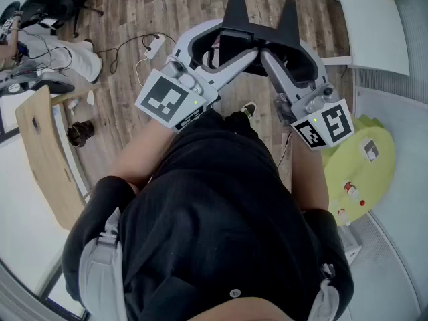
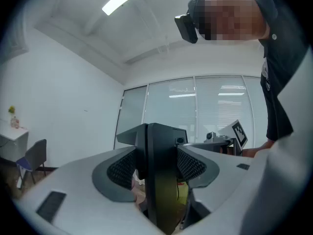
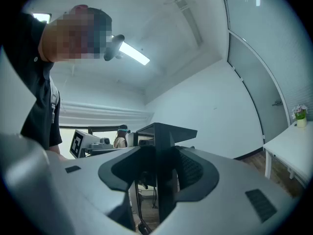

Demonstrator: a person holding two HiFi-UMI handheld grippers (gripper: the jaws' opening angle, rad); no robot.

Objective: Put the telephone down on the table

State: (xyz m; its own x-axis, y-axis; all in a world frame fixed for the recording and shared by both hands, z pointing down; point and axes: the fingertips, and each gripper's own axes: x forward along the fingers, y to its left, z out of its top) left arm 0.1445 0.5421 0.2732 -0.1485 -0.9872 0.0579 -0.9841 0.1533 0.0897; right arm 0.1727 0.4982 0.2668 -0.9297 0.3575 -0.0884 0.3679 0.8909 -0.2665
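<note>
Both claws empty, telephone in no view
Left gripper (image 2: 157, 180) and right gripper (image 3: 157, 180) are spread wide, level and close together, gripping nothing; likely faults: jaws snagging each other, no handset to set on the yellow-green table (image 1: 384, 172)

Head view: straight down over my shirt (image 1: 221, 199).
Gripper views: close before shirt, level, angled toward each other.
Shared: shirt.

I saw the left gripper (image 1: 231, 44) and the right gripper (image 1: 282, 47) meeting above the wooden floor (image 1: 134, 5), jaws spread and crossing.
</note>
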